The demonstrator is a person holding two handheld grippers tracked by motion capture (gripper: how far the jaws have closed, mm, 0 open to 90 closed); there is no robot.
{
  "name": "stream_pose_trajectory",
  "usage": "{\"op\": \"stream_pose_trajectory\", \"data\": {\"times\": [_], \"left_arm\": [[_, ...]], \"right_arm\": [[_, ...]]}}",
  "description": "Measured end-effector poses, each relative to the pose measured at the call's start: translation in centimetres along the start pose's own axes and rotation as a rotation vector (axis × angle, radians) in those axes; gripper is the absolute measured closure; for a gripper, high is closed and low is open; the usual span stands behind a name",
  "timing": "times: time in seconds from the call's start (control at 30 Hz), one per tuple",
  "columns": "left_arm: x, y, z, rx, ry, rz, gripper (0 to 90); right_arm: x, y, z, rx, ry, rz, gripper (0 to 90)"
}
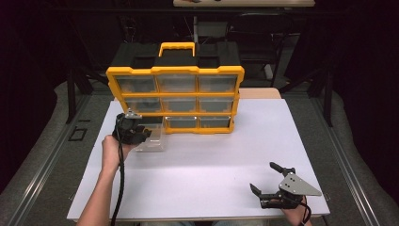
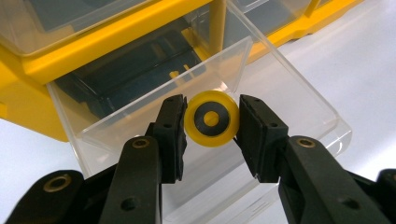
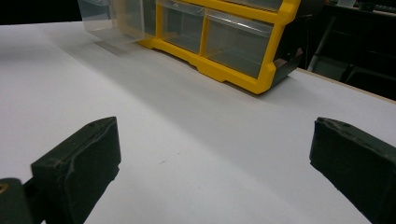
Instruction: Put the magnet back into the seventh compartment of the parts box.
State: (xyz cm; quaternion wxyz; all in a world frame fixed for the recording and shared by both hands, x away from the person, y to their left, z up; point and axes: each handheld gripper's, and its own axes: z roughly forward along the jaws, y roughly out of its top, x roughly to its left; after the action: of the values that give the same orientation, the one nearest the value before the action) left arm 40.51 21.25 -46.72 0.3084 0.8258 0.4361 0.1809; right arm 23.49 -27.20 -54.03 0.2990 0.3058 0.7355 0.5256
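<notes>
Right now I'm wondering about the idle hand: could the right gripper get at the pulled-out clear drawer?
Probably yes. The right gripper rests open at the near right corner, and bare white table lies between it and the clear drawer. The left gripper, holding a yellow wheel, crowds it.

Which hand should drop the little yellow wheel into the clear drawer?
Left, I think. The left gripper already pinches the yellow wheel right over the open clear drawer. The right gripper sits open, far off near the table's front edge.
</notes>
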Motion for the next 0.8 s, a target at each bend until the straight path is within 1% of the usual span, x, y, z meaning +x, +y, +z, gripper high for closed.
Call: {"op": "stream_pose_trajectory", "data": {"times": [0.03,0.07,0.17,0.27,0.37,0.43,0.53,0.57,0.63,0.73,0.8], "left_arm": [[0.0,0.0,0.0,0.000,0.000,0.000,62.3],[0.1,0.0,-0.1,0.004,0.007,0.011,62.2],[0.2,0.0,-0.1,0.003,0.010,0.011,62.3],[0.2,0.0,-0.1,0.014,0.015,0.020,62.3],[0.2,0.0,-0.1,0.014,0.018,0.018,62.1],[0.2,0.1,0.1,0.015,0.028,0.020,62.0],[0.1,0.2,0.2,0.020,0.026,0.024,61.9],[0.1,0.2,0.3,0.025,0.025,0.028,61.9],[0.0,0.1,0.6,0.047,0.047,0.047,61.9],[0.1,0.0,0.8,0.053,0.050,0.048,61.9],[0.2,0.1,0.9,0.054,0.045,0.042,61.9]], "right_arm": [[0.0,0.0,0.0,0.000,0.000,0.000,1.4],[0.0,0.0,0.0,0.000,0.000,0.000,1.4],[0.2,0.1,-0.1,-0.004,0.000,-0.004,1.4],[0.2,0.1,-0.1,-0.002,0.000,-0.008,1.4],[0.2,0.1,0.0,-0.003,0.002,-0.004,1.4],[0.2,0.0,0.0,0.002,0.000,-0.003,1.4],[0.1,0.0,0.0,0.004,-0.004,0.004,1.4],[0.0,-0.1,0.0,0.000,-0.006,0.005,1.5],[0.0,-0.1,0.0,0.004,-0.004,0.005,1.5],[0.1,-0.1,0.1,0.006,-0.002,0.003,1.4],[0.1,-0.2,0.1,0.009,0.000,0.000,1.5]]}}
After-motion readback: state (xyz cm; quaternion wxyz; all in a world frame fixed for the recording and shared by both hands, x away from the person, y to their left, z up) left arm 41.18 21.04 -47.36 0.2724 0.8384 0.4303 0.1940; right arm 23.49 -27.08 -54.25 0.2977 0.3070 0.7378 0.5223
